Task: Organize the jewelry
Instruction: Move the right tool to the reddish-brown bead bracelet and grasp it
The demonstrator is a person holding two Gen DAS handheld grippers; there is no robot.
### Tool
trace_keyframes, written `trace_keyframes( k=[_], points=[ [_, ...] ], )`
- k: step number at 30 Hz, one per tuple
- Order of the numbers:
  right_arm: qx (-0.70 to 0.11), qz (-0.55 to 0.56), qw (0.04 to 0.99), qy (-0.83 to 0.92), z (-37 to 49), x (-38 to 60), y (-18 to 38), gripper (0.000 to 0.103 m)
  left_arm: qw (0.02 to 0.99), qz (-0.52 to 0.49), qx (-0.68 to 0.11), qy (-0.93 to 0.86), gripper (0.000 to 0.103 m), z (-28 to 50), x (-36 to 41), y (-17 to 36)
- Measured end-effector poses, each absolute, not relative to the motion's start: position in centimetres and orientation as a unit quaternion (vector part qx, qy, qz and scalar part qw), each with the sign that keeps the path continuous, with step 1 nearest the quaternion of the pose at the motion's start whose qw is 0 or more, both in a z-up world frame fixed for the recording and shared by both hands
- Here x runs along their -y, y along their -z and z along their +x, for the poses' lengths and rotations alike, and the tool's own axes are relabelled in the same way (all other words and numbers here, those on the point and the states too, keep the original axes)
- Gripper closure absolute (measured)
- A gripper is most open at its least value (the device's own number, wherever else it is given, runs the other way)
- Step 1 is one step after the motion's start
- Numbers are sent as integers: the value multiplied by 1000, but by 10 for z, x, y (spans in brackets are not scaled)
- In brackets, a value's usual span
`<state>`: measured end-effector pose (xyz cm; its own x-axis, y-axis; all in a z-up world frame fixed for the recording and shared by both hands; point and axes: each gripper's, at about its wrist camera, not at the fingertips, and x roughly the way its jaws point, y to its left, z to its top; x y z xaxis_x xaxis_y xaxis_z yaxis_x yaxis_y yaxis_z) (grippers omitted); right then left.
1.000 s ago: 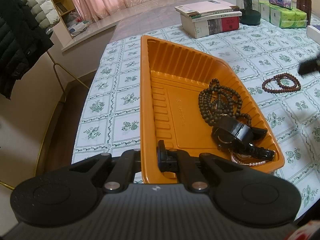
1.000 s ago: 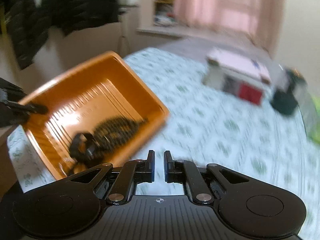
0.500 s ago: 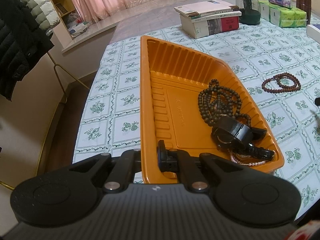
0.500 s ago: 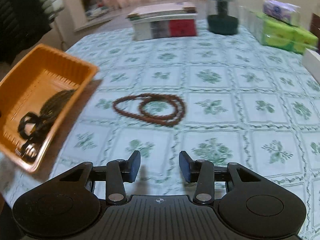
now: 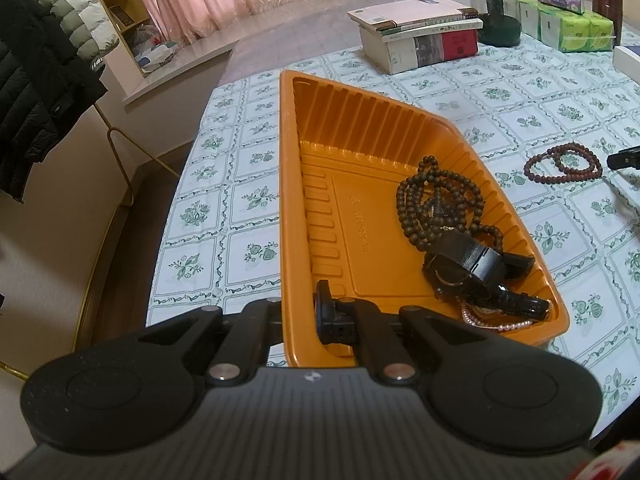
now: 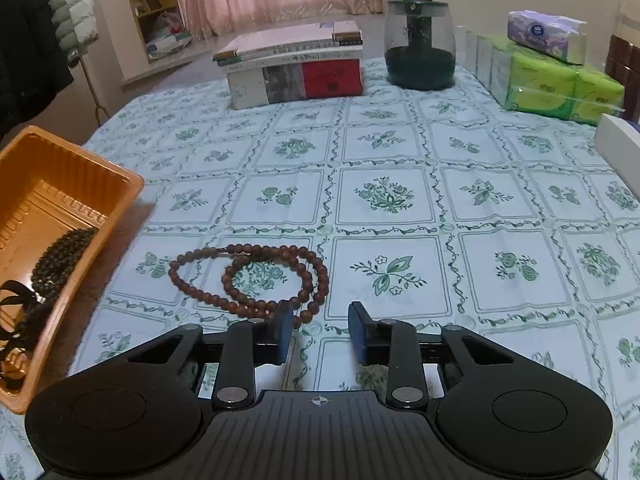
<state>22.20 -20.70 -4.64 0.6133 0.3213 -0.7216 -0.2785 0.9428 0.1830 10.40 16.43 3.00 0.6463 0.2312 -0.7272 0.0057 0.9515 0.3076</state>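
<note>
A reddish-brown bead necklace (image 6: 248, 280), looped double, is seen on the floral tablecloth (image 6: 500, 200), just beside the closing, empty right gripper (image 6: 319, 330). The orange tray (image 5: 360, 132) rim is clamped by the left gripper (image 5: 300, 312). Book-spine writing is unreadable.

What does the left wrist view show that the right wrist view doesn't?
Only the left wrist view shows the left gripper shut on the orange tray's near wall, plus the black watch and pearl strand inside. Only the right wrist view shows the right gripper, its fingers closing with nothing between them, just short of the reddish-brown bead strand. Both show tray, strand and books.
</note>
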Motion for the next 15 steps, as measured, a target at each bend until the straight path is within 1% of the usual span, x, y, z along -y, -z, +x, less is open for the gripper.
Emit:
trace_keyframes(
  k=[2, 7, 12, 15],
  points=[
    [-412, 28, 896, -164, 229, 206, 52, 77, 896, 143, -417, -63, 99, 104, -164, -30],
    [-421, 38, 892, -163, 242, 202, 59, 79, 894, 146, -419, -63, 99, 105, -164, -30],
    [-425, 24, 891, -159, 250, 193, 63, 80, 892, 148, -421, -65, 99, 106, -163, -29],
    [-421, 3, 893, -160, 250, 189, 65, 86, 892, 149, -422, -65, 100, 106, -163, -29]
  ],
)
